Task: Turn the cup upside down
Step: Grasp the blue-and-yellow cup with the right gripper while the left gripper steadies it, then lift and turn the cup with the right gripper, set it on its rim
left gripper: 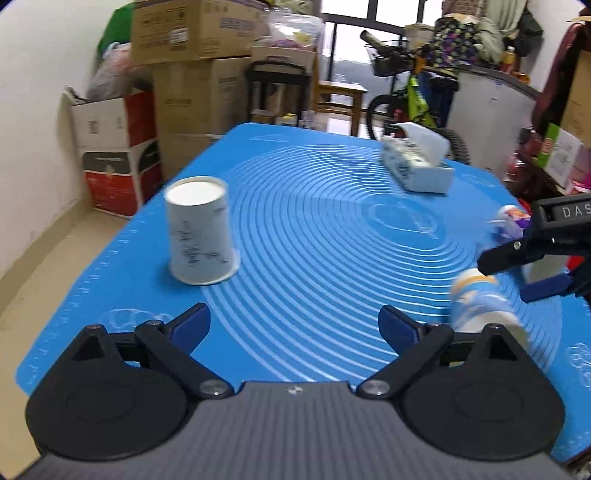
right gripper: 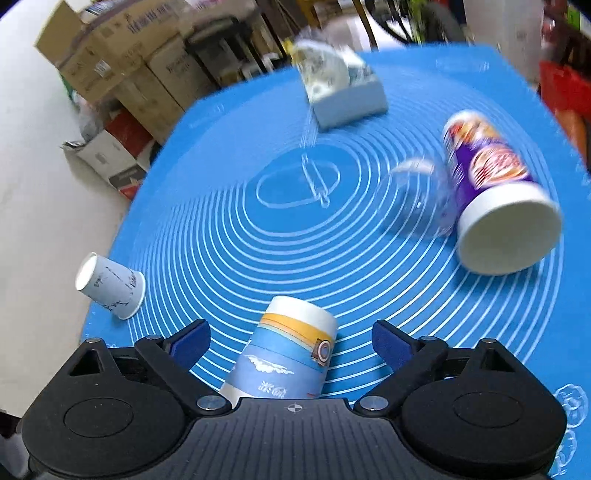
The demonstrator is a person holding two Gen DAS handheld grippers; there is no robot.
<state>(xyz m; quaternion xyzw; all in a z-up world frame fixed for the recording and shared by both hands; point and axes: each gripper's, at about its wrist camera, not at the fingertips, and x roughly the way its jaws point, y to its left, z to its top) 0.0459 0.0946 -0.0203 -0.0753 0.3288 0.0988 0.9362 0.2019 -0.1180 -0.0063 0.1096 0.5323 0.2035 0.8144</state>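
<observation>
While my right gripper (right gripper: 291, 341) hangs with fingers spread over the blue-banded cup (right gripper: 288, 354), already standing mouth-down on the blue mat (right gripper: 240, 236), my left gripper (left gripper: 293, 325) gapes empty; thin paper, it likely crushes easily, so grip mid-wall gently.

From my remote seat: a cluttered room. Stacked cardboard boxes (left gripper: 192, 33) rise at eleven o'clock against a white wall (left gripper: 33, 92). A window (left gripper: 369, 14) at twelve o'clock lets in pale daylight. A wooden chair (left gripper: 340, 96) and a green bicycle (left gripper: 417, 96) stand at one o'clock. Beige floor (left gripper: 48, 251) runs along nine o'clock.
</observation>
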